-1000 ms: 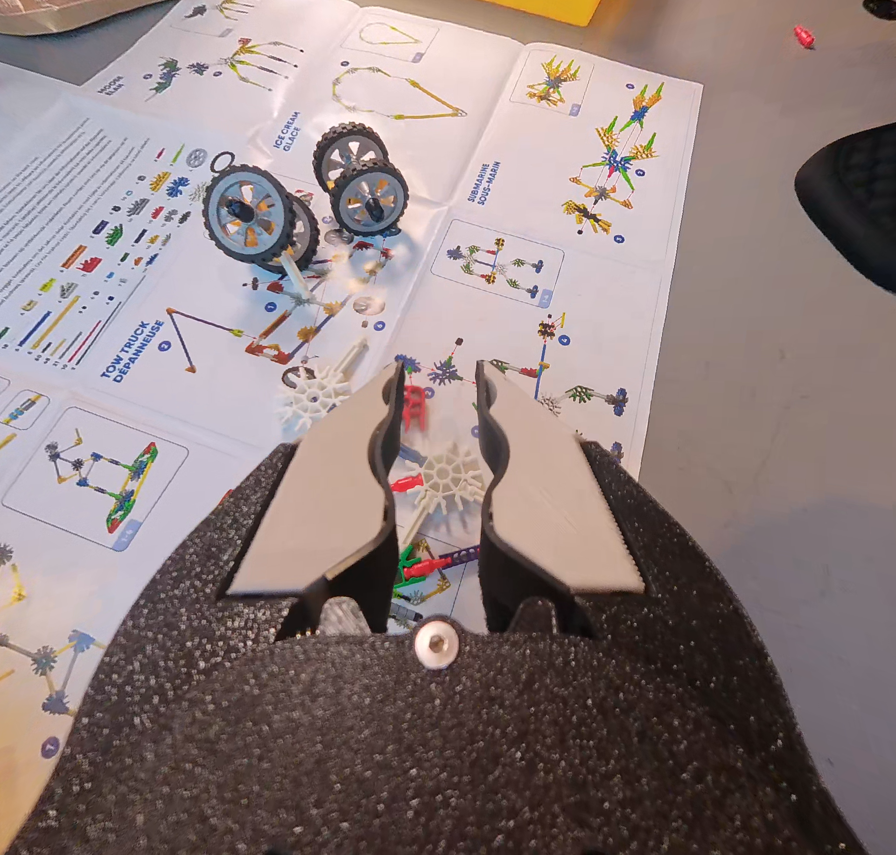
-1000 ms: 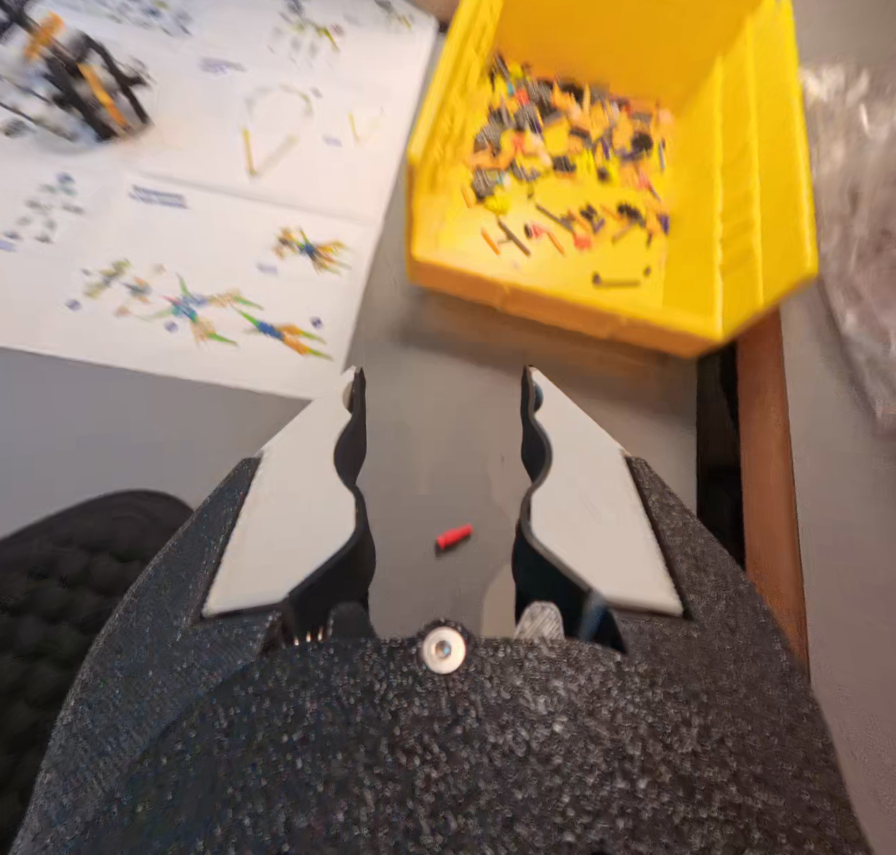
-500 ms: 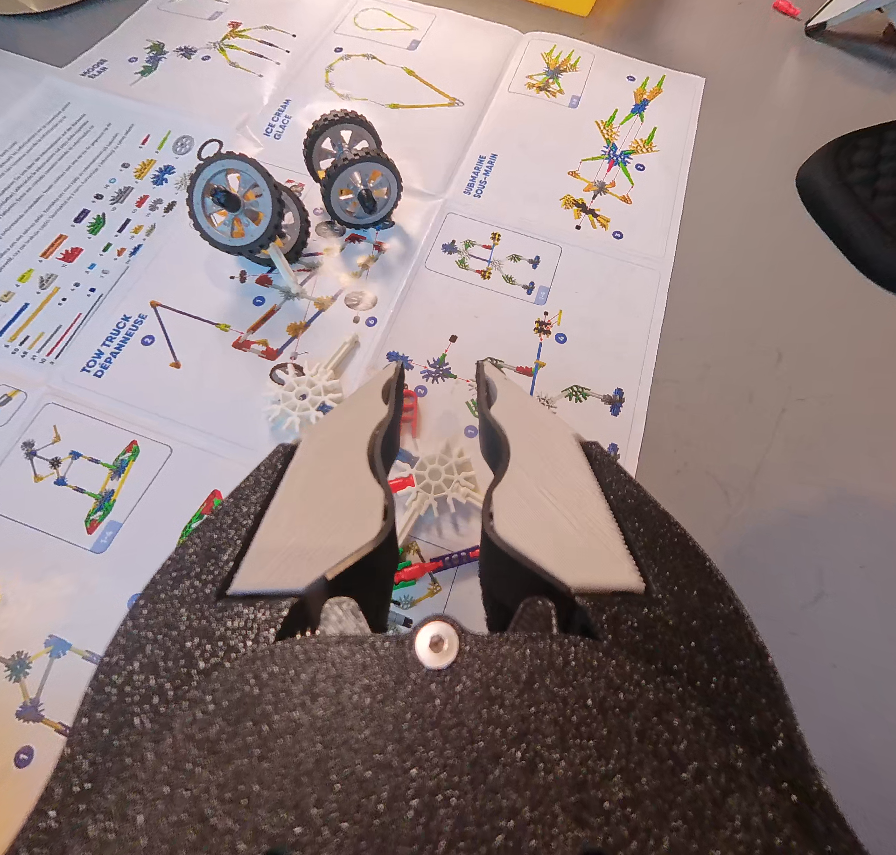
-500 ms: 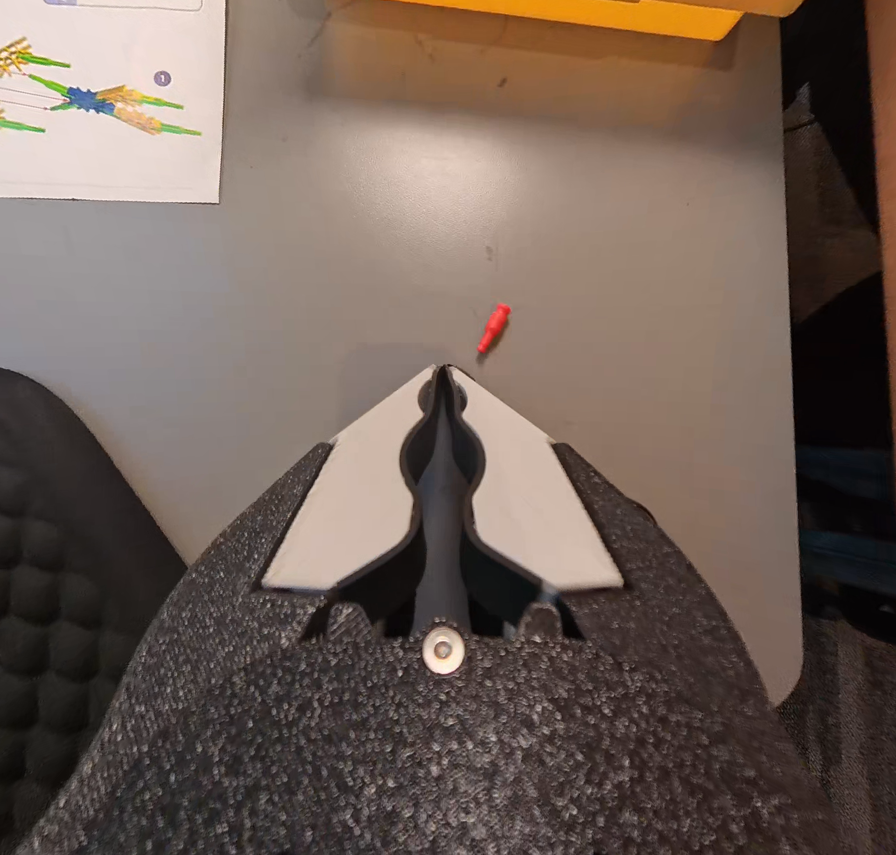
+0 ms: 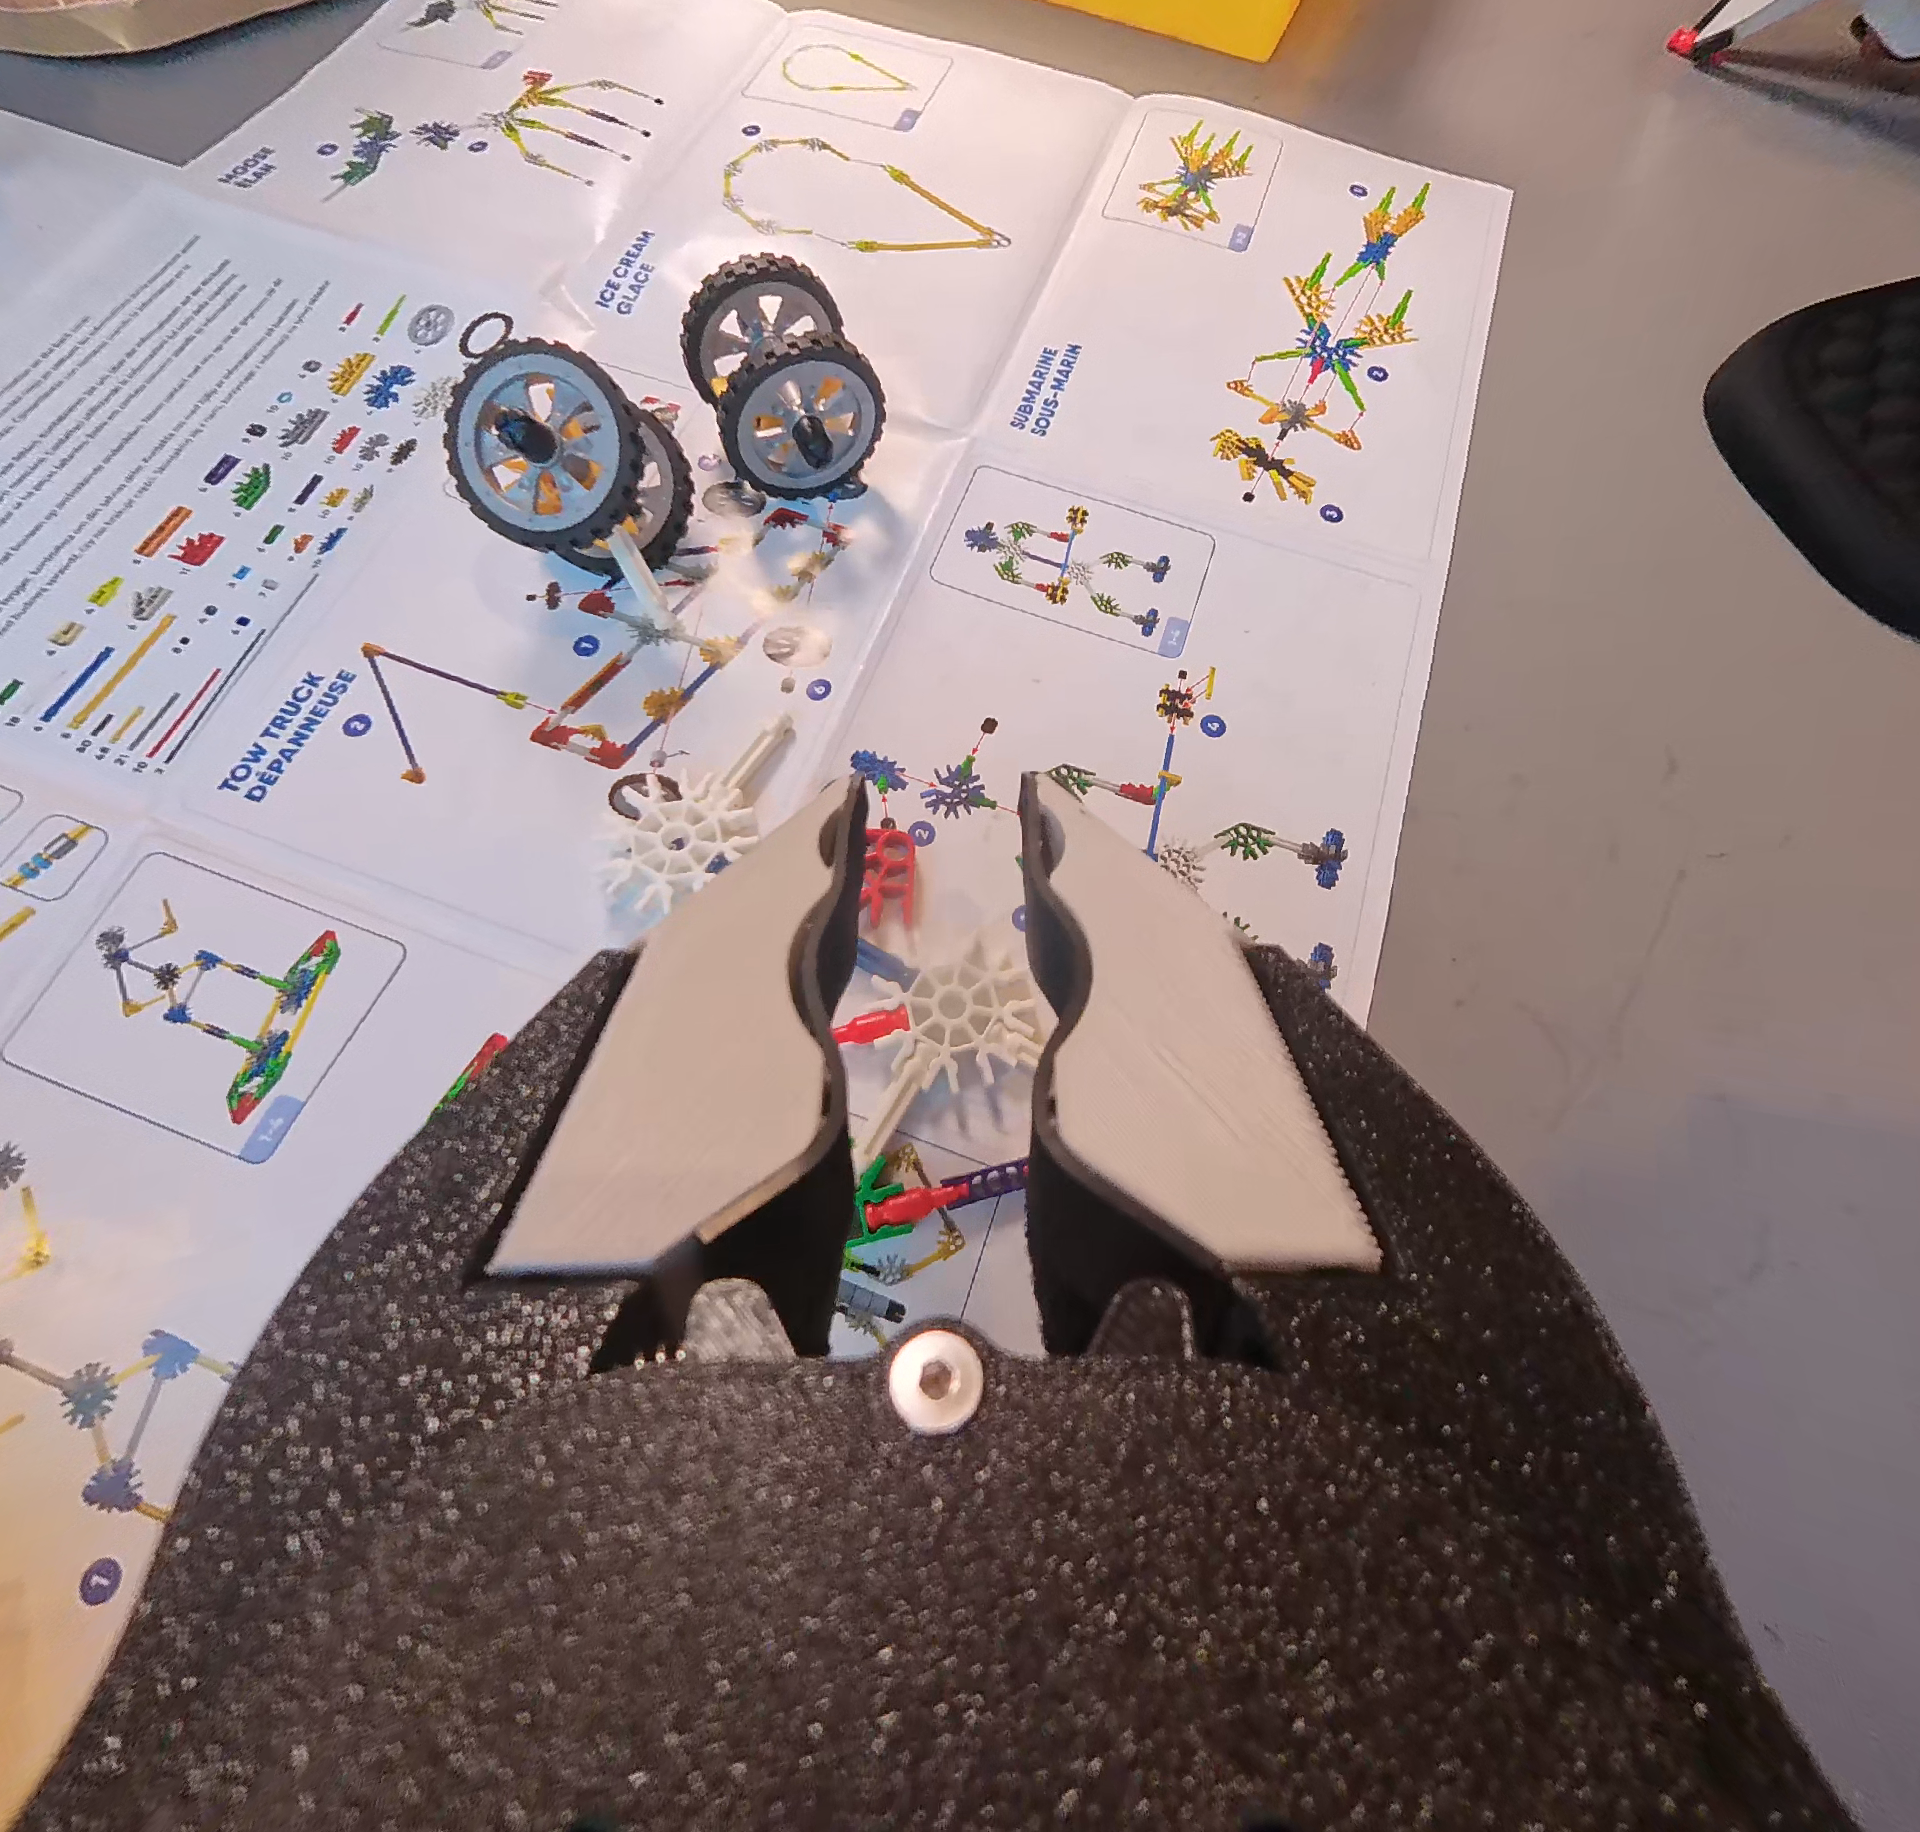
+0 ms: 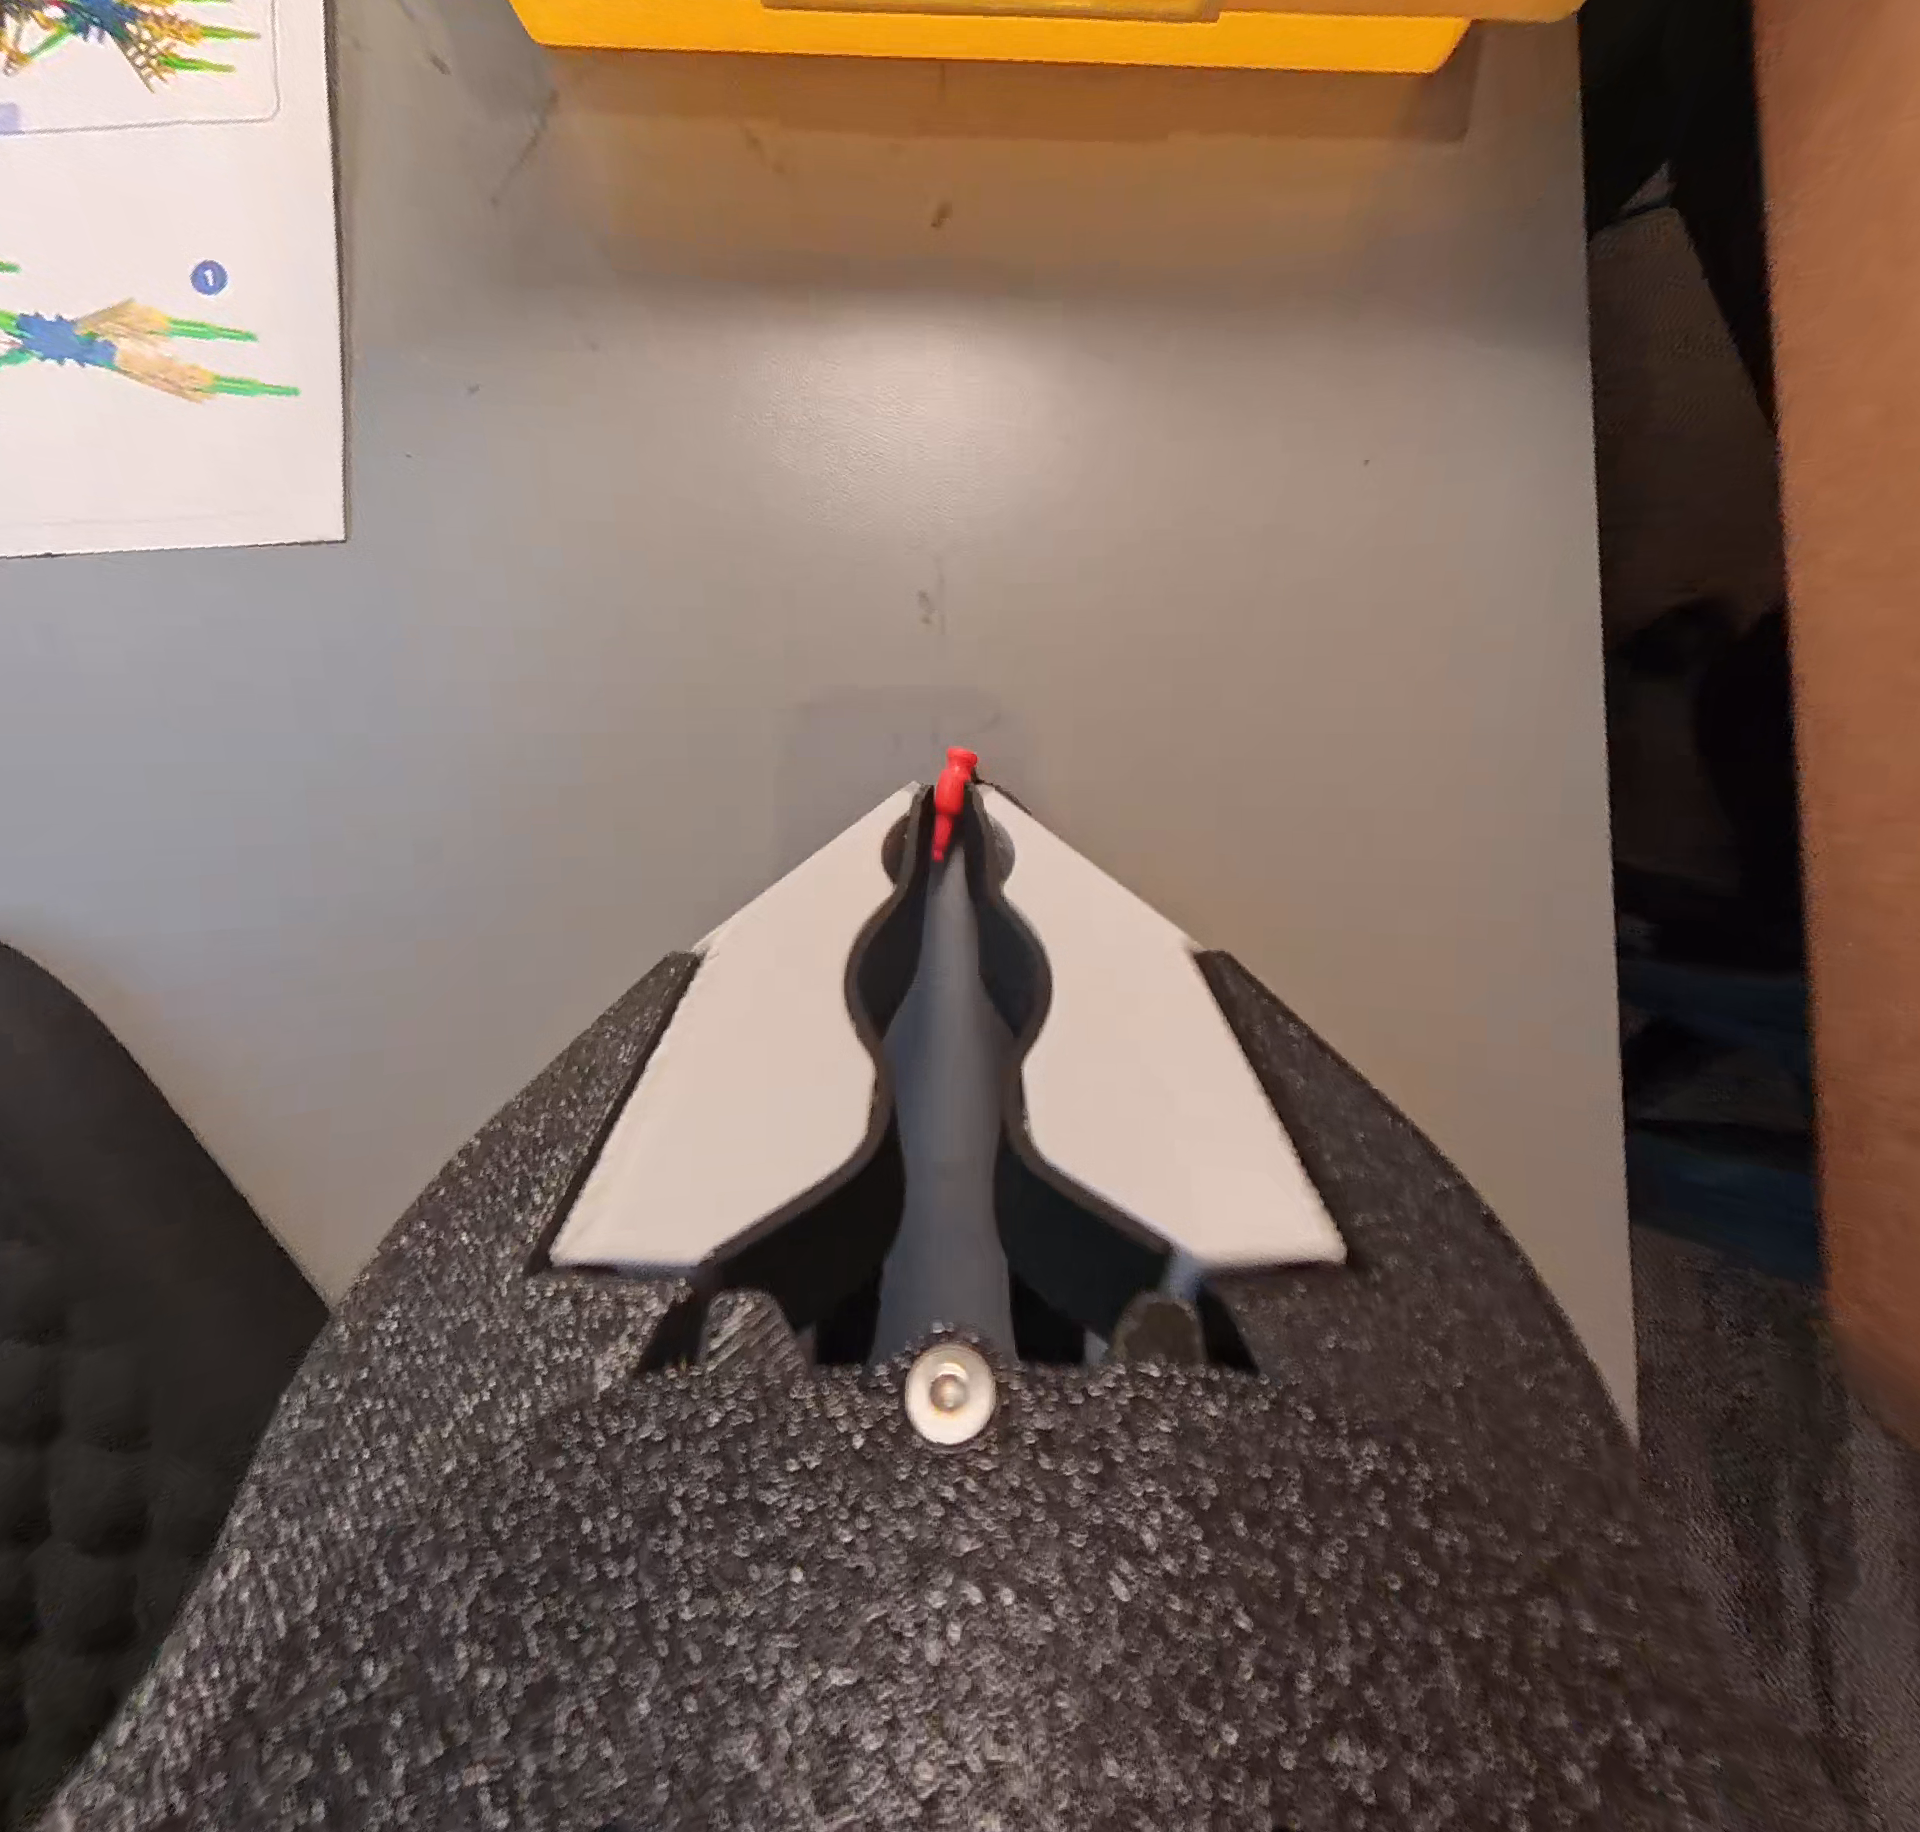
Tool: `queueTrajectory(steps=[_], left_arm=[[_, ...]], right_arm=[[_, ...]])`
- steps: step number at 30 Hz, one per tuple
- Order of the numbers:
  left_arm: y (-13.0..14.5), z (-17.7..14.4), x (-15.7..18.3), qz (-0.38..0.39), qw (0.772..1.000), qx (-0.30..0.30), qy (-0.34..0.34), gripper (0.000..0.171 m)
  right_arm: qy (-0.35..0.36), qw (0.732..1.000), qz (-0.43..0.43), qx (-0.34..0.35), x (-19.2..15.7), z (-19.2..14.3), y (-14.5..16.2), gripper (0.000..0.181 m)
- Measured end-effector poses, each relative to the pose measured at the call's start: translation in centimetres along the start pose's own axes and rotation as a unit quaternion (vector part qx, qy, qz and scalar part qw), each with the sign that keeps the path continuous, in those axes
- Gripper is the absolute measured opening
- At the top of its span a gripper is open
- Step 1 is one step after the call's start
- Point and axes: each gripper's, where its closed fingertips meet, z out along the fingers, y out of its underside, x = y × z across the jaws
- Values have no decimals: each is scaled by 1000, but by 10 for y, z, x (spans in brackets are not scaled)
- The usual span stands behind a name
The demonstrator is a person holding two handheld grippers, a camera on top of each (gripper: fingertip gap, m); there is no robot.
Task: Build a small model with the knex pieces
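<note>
The right gripper is pinching a small red peg at the very tips of its jaws, which are closed down to the peg's width; the peg is sitting just above the grey worktop, near of the yellow bin and right of the instruction sheet. Judgement: with so little of the peg inside the tips, the grip is looking marginal, so squeeze should be staying steady and any lift slow and straight, without twisting. The gripper is pointing forward and steeply down at the worktop. The left gripper is hovering over the sheet with jaws partly open and holding nothing; a white snowflake connector with a red rod is lying between them, a second white connector just left, the wheeled assembly farther off. It is tilting down and forward.
</note>
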Motion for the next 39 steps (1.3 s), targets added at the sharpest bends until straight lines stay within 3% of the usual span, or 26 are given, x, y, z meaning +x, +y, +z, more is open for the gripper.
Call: queueTrajectory(steps=[3, 6, 9, 14, 17, 20, 24, 31, 33, 36, 38, 39], left_arm=[[-3, -1, 4, 2, 1000, 6, 9, 28], [-16, -3, 21, -8, 997, 43, 59, 30], [-39, -12, 49, -67, 978, 109, 162, 32], [-80, -45, 84, -116, 922, 233, 287, 35], [-87, -54, 84, -123, 914, 254, 293, 31], [-87, -58, 76, -129, 915, 258, 283, 21], [-86, -62, 66, -122, 920, 262, 264, 13], [-84, -60, 63, -120, 927, 242, 261, 5], [-83, -59, 58, -96, 940, 229, 234, 4], [-86, -75, 19, -35, 969, 219, 105, 4], [-82, -104, -43, 11, 978, 193, -73, 3], [-75, -127, -80, 25, 969, 166, -179, 3]], right_arm=[[-24, 999, -23, 34, -15, 0, -14, 3], [-108, 976, -85, 172, -75, -23, -73, 3], [-181, 911, -245, 277, -170, -47, -120, 3], [-309, 772, -412, 372, -329, -77, -145, 3], [-308, 710, -495, 395, -384, -78, -148, 3], [-312, 676, -537, 397, -415, -75, -149, 3], [-311, 660, -554, 401, -429, -74, -153, 3], [-290, 654, -564, 412, -428, -69, -157, 3], [-291, 660, -553, 417, -428, -68, -159, 3], [-315, 678, -517, 417, -424, -65, -164, 21], [-344, 694, -487, 404, -419, -57, -166, 29], [-357, 699, -472, 402, -418, -53, -166, 29]])
